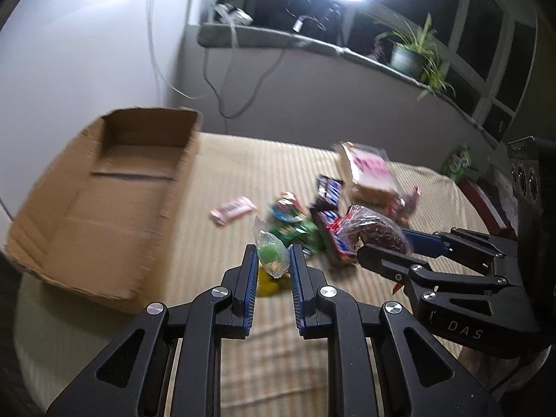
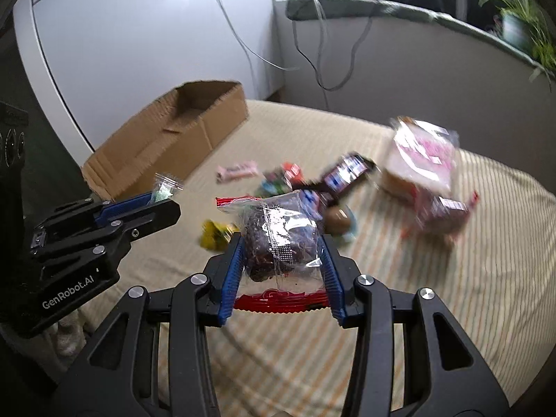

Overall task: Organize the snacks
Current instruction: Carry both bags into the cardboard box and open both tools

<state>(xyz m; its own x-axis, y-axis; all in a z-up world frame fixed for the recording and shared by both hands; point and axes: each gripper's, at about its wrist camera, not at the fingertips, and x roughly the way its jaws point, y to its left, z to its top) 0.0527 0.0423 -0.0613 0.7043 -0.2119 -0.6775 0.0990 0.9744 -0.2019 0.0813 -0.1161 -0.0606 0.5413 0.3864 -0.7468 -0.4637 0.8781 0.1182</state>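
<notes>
My left gripper (image 1: 272, 260) is shut on a clear-wrapped green candy (image 1: 272, 253) and holds it above the striped cloth; the left gripper also shows in the right wrist view (image 2: 163, 201). My right gripper (image 2: 281, 246) is shut on a clear bag with a dark brown cake (image 2: 278, 236); in the left wrist view the right gripper (image 1: 385, 243) holds that bag (image 1: 375, 229) over the snack pile. An open cardboard box (image 1: 104, 191) lies at the left, seemingly empty; the box also shows in the right wrist view (image 2: 166, 139). Loose snacks lie mid-table: a pink bar (image 1: 231, 210), blue-and-brown bars (image 1: 328, 187), a green packet (image 1: 295, 232).
A large pink-and-clear package (image 2: 424, 160) lies at the right of the pile. A yellow packet (image 2: 215, 234) and a brown round snack (image 2: 337, 220) lie near my right gripper. Cables hang down the wall behind. A potted plant (image 1: 413, 52) stands on the sill.
</notes>
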